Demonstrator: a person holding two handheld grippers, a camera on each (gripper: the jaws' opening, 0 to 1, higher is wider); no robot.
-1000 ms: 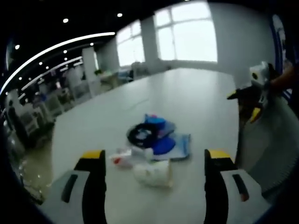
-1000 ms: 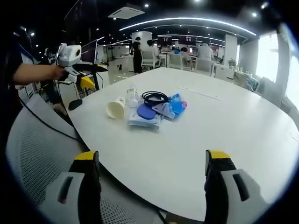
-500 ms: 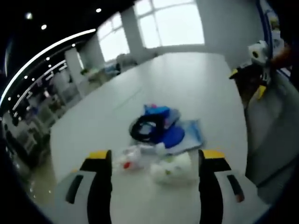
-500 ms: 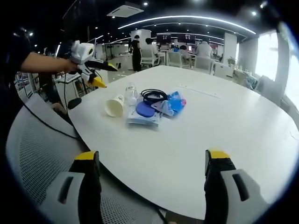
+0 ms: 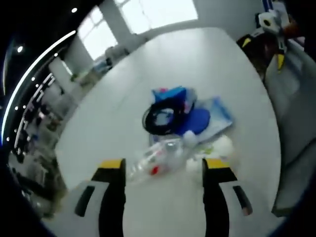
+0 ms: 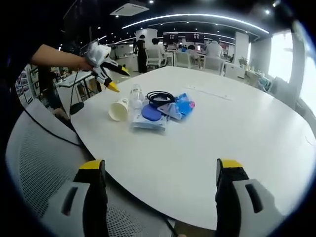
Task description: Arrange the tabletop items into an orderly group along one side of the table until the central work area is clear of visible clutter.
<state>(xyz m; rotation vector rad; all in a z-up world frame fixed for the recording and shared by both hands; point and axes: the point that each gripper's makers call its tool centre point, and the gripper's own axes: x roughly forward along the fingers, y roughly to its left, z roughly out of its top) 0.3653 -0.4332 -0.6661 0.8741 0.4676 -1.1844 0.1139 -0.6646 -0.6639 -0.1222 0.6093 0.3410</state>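
A: Where does the clutter sit?

B: One tight cluster on the large white oval table [image 6: 207,148], towards the person's left end. In the right gripper view: a white paper cup on its side [image 6: 118,109], a clear plastic bottle [image 6: 136,94] just beside it, a coil of black cable [image 6: 160,97], a round dark-blue lid [image 6: 151,113] resting on a flat pale-blue packet [image 6: 148,123], and a bright blue pouch [image 6: 181,106] on the far side of the cable. All touching or overlapping.

A: Left gripper?

B: The left gripper [image 5: 163,170] hangs above the cluster, jaws spread wide, holding nothing. In its own view the clear bottle [image 5: 153,159] lies between the yellow tips and the cup [image 5: 217,148] sits by the right-hand jaw. Blurred; contact cannot be judged. From the right gripper view it shows as a white body with yellow-tipped jaws [image 6: 111,79] near the table edge, just beside the cup, held by a bare forearm [image 6: 59,57].

A: Right gripper?

B: The right gripper [image 6: 158,170] has its jaws wide apart, empty, well apart from the cluster, over the near rim.

A: Surroundings, obstructions?

B: A grey mesh chair back [image 6: 34,163] lies under the right gripper's left jaw. Open office behind: standing people [image 6: 142,49], chairs, ceiling light strips, bright windows [image 5: 163,10]. Table bare between the right gripper and the items.
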